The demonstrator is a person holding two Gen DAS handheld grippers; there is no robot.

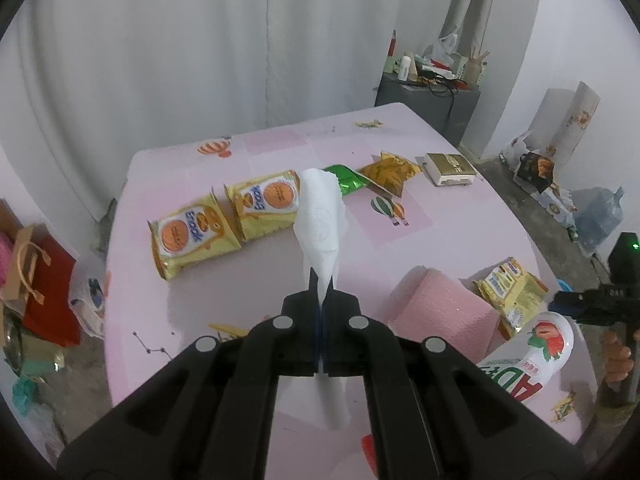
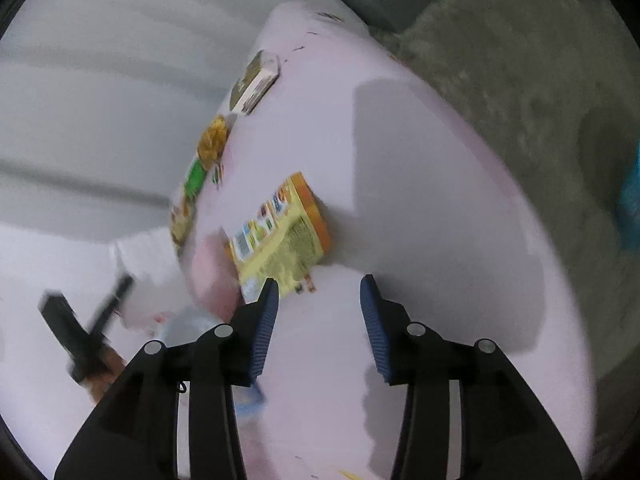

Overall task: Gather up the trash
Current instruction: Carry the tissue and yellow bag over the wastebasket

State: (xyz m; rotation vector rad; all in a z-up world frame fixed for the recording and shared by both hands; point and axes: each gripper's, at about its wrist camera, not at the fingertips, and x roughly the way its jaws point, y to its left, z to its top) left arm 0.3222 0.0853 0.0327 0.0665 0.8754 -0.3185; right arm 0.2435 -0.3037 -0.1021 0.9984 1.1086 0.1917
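Above the table [image 1: 460, 208], left hand-held gripper [image 1: 321, 300] is clenched on a tissue [image 1: 320, 216], lifted clear of the surface. Grip is near the twisted middle, loose ends flopping both ways; a quick swing could likely pull it free or drag it across the snack packs [image 1: 192, 236]. Right hand-held gripper [image 2: 318, 300] is released, nothing between the jaws, aimed at the yellow wrapper [image 2: 280, 236] lying flat by the pink roll [image 2: 212, 272]. Flat foil risks a skid or a miss at the edge. View is blurred.
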